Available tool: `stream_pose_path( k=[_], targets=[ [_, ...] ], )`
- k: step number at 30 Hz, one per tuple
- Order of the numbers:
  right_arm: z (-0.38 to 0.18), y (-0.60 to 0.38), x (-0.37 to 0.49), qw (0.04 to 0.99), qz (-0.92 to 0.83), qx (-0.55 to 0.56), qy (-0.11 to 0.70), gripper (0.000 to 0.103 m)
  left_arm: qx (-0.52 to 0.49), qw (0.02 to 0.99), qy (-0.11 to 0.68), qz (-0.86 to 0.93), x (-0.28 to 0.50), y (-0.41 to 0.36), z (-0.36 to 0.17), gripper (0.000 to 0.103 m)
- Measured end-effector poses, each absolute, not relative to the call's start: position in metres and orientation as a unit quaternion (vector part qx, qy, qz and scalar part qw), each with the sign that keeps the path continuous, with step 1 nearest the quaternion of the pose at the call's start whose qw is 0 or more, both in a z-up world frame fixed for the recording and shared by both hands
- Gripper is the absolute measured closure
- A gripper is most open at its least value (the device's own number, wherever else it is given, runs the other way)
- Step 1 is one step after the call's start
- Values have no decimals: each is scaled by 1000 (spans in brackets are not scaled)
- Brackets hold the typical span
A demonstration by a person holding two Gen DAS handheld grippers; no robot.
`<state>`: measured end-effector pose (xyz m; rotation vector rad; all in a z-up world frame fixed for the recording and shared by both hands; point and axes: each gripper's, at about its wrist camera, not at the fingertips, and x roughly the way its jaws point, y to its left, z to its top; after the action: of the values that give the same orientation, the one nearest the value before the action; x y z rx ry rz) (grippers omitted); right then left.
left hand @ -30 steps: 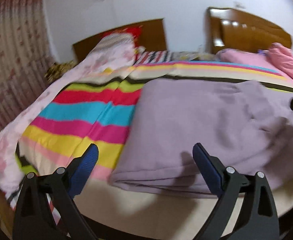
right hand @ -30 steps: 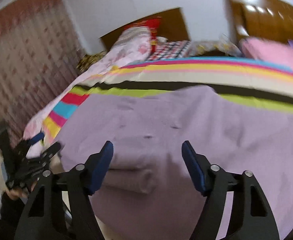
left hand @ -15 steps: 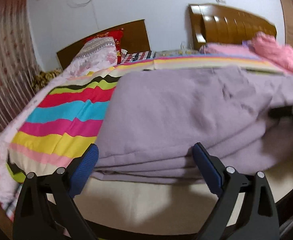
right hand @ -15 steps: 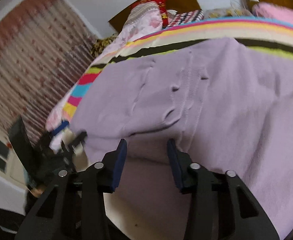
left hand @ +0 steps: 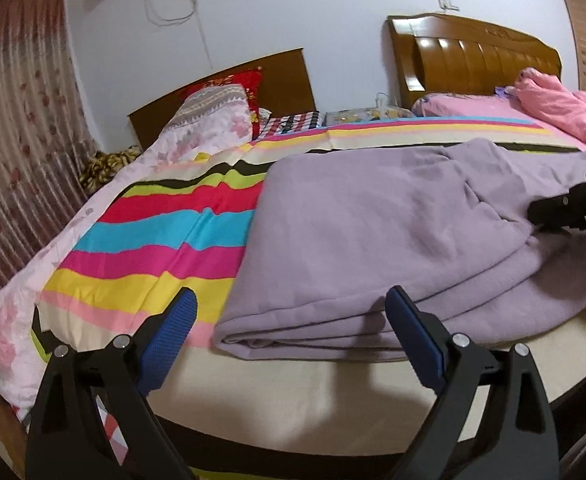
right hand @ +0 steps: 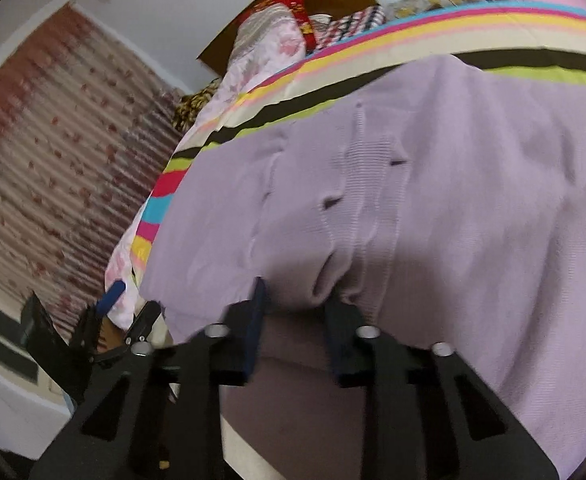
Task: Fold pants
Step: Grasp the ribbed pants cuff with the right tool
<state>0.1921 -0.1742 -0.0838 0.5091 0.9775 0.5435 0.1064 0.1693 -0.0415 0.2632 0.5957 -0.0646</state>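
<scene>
Striped, many-coloured bedding [left hand: 165, 240] carries our folded lilac knit pants [left hand: 373, 232] along the bed's near edge. Our left gripper [left hand: 289, 320] gapes wide before the fold; our right gripper [right hand: 293, 304] pinches the pants' raised edge, a wooden headboard [left hand: 473, 60] beyond.

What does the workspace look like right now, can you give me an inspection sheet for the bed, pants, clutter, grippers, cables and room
Surface: bed with a striped sheet.
Job's things: purple pants lying partly folded at the near edge.
Clutter: floral quilt, pink blanket, red pillow.
Grippers: left gripper open at the pants' folded edge; right gripper shut on the pants.
Cables: thin wire on the wall.
Surroundings: curtain, second wooden headboard.
</scene>
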Motion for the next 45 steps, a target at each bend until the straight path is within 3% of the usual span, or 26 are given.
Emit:
stream_pose_path(
  k=[9,16,23,26,28,29,30,31,32,33,40,45],
  targets=[
    [-21,-166,155,856,285,195,384,96,97,961,260,15,103,191,-21,8],
    [-90,-189,161,818,256,240,455,99,103,954,279,34,112,196,-26,8],
    [-75,-183,157,832,256,215,442,99,115,951,282,54,119,188,-26,6],
    [-86,-182,158,832,256,206,446,98,130,932,332,62,136,186,-47,4],
    [-80,-180,156,836,259,186,446,91,113,936,329,59,135,189,-49,4],
    [-75,-181,153,839,255,175,447,81,106,935,334,54,136,192,-47,4],
    [-70,-182,153,842,253,172,445,65,106,935,334,52,135,193,-45,4],
    [-66,-185,151,846,249,171,440,55,107,936,330,55,134,194,-43,4],
    [-59,-189,149,855,242,170,427,34,109,940,317,66,129,196,-38,4],
    [-54,-192,148,862,236,167,417,26,107,943,308,70,126,197,-35,4],
    [-68,-183,181,834,236,156,473,31,94,952,288,39,121,186,-20,4],
    [-63,-155,187,821,238,47,516,31,116,934,337,20,136,173,-48,4]
  ],
)
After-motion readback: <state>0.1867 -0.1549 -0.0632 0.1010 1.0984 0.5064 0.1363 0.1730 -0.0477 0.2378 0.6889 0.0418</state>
